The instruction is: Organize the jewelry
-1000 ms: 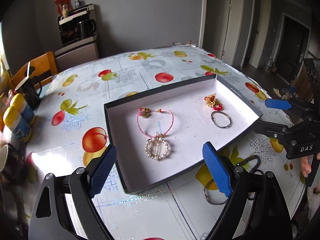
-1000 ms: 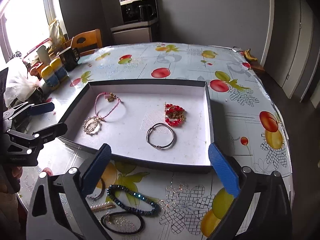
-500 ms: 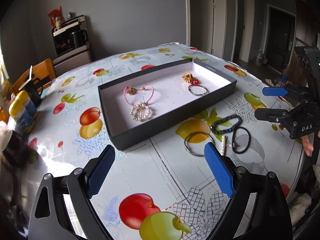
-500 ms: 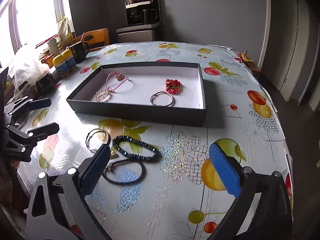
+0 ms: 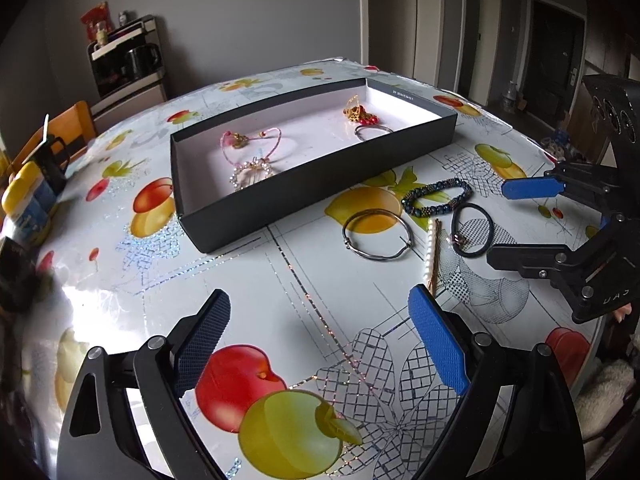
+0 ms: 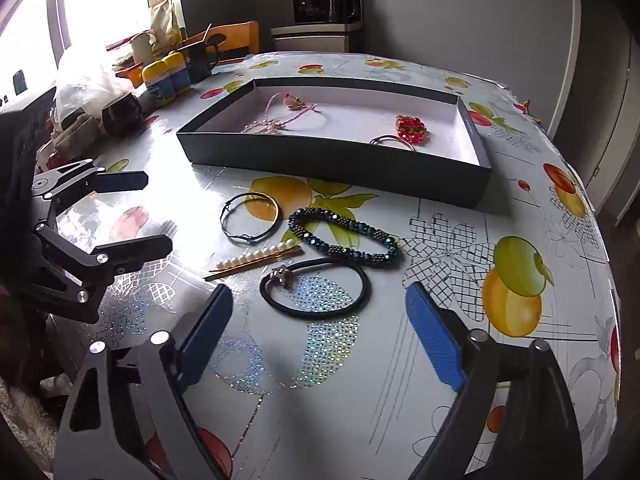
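A black tray (image 5: 320, 188) (image 6: 332, 160) with a white floor holds a pink cord bracelet (image 5: 256, 142), a pearl clip (image 5: 250, 174), a red bead piece (image 5: 360, 114) (image 6: 412, 128) and a silver ring (image 5: 372, 131). In front of it on the table lie a metal bangle (image 5: 378, 234) (image 6: 250, 218), a dark beaded bracelet (image 5: 436, 196) (image 6: 346, 236), a pearl hair pin (image 5: 431, 248) (image 6: 256, 260) and a black hair tie (image 5: 472, 230) (image 6: 316, 288). My left gripper (image 5: 320, 340) is open and empty, short of the loose pieces. My right gripper (image 6: 320, 332) is open and empty, just short of the hair tie.
The table (image 5: 280, 280) has a glossy fruit-print cloth. Yellow-capped bottles (image 6: 166, 76) and a black mug (image 6: 200, 60) stand at its far left edge, with bags and a dark cup (image 6: 120, 114). A wooden chair (image 6: 240, 36) and a coffee machine (image 6: 326, 0) are behind.
Both grippers have pulled back and down from over the tray toward the table's near edge. The loose jewelry in front of the tray has come into view. Both stayed open.
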The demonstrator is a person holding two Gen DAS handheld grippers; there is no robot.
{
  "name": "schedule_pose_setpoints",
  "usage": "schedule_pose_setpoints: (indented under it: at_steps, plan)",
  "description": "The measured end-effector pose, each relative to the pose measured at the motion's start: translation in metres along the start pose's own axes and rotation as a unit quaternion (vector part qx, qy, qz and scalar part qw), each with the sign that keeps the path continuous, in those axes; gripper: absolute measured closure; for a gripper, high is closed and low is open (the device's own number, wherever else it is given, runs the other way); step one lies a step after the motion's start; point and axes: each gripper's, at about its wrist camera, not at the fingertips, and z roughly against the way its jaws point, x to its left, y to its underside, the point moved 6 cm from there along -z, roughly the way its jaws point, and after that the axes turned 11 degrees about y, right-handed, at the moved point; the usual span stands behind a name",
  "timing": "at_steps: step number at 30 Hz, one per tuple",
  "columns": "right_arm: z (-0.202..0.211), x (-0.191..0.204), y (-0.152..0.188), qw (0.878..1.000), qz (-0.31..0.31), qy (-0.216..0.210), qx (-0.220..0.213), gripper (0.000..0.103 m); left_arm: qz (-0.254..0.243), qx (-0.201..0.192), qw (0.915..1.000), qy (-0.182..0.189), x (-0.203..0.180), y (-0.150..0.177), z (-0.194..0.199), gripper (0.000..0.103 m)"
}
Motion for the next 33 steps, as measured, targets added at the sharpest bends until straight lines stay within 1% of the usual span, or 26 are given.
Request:
schedule_pose_setpoints:
  at_steps: [1,2,4,7,12,13,15,17,18,24,27,28,29,31,32,33]
  plan:
    - [-0.001,0.004,0.000,1.000,0.004,-0.005,0.001,0.035,0.002,0.000,1.0000,0.001,0.001,0.000,0.000,0.011]
    - [-0.001,0.008,0.000,1.000,0.008,-0.010,0.003,0.039,0.003,-0.001,1.0000,0.001,0.001,0.000,0.001,0.011]
    - [-0.002,0.016,0.000,1.000,0.017,-0.017,0.005,0.051,0.004,-0.004,1.0000,0.002,0.002,0.000,0.002,0.011]
    - [-0.007,0.026,0.001,0.999,0.032,-0.016,0.011,0.063,0.007,-0.006,1.0000,0.001,0.003,-0.001,0.003,0.011]
    - [-0.014,0.032,-0.003,0.999,0.039,-0.008,0.014,0.065,0.008,-0.008,0.9999,0.002,0.003,-0.001,0.004,0.011]
    - [-0.015,0.031,-0.004,0.999,0.040,-0.002,0.014,0.069,0.008,-0.008,0.9999,0.002,0.003,-0.001,0.004,0.011]
    - [-0.017,0.031,-0.005,0.999,0.042,0.001,0.012,0.073,0.009,-0.009,0.9999,0.004,0.003,-0.002,0.005,0.011]
    - [-0.017,0.032,-0.006,0.999,0.044,0.000,0.011,0.084,0.010,-0.010,0.9999,0.008,0.003,-0.002,0.004,0.011]
    - [-0.017,0.032,-0.006,0.999,0.045,-0.001,0.011,0.087,0.011,-0.009,0.9998,0.011,0.003,-0.003,0.003,0.011]
    - [-0.007,0.024,-0.003,1.000,0.029,-0.009,0.004,0.088,0.025,-0.007,0.9985,0.049,-0.001,-0.015,-0.010,0.011]
    - [0.001,0.016,-0.001,1.000,0.020,-0.014,0.001,0.088,0.023,0.005,0.9985,0.050,-0.005,-0.023,-0.023,0.014]
    - [0.003,0.014,-0.001,1.000,0.016,-0.013,-0.001,0.088,0.017,0.010,0.9988,0.046,-0.007,-0.025,-0.029,0.018]
    - [0.005,0.012,-0.001,1.000,0.013,-0.012,-0.002,0.088,0.010,0.016,0.9988,0.044,-0.010,-0.027,-0.033,0.027]
    - [0.008,0.009,-0.001,1.000,0.009,-0.014,-0.005,0.088,0.002,0.030,0.9986,0.045,-0.016,-0.028,-0.044,0.038]
    - [0.009,0.008,0.000,1.000,0.009,-0.013,-0.006,0.088,0.002,0.035,0.9984,0.044,-0.017,-0.029,-0.047,0.041]
    - [0.010,0.007,0.000,1.000,0.009,-0.014,-0.006,0.088,0.004,0.033,0.9983,0.047,-0.018,-0.030,-0.049,0.041]
